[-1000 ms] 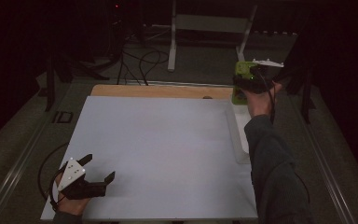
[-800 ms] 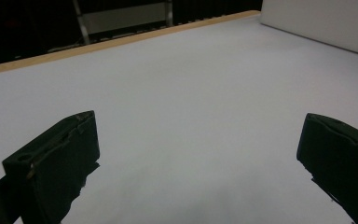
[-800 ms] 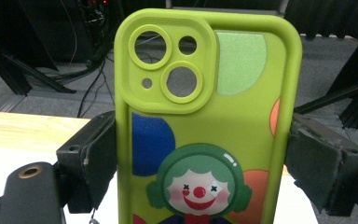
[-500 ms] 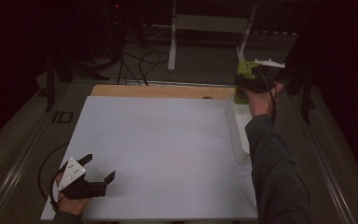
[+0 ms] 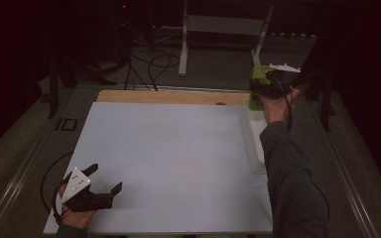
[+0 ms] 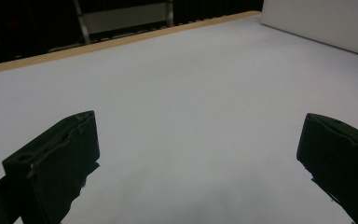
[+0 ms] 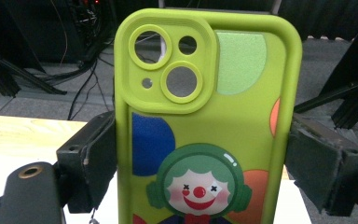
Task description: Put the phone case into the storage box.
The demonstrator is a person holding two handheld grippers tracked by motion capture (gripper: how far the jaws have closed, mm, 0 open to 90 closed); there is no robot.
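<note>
1. The left gripper (image 5: pixel 104 181) has two black, blocky jaws with flat inner faces and a round hole in the top of one.
2. A grey three-cornered plate (image 5: pixel 75 183) with small dark dots sits on top of it.
3. A thin black cable (image 5: pixel 47 181) loops from it by the tabletop's near left corner.
4. The right gripper (image 5: pixel 264 88) is black, with a pale plate and a dark cable.
5. The person's right arm wears a dark grey sleeve (image 5: pixel 292 183).

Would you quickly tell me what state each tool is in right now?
Left tool: open, holding nothing.
Right tool: closed on the green phone case.
</note>
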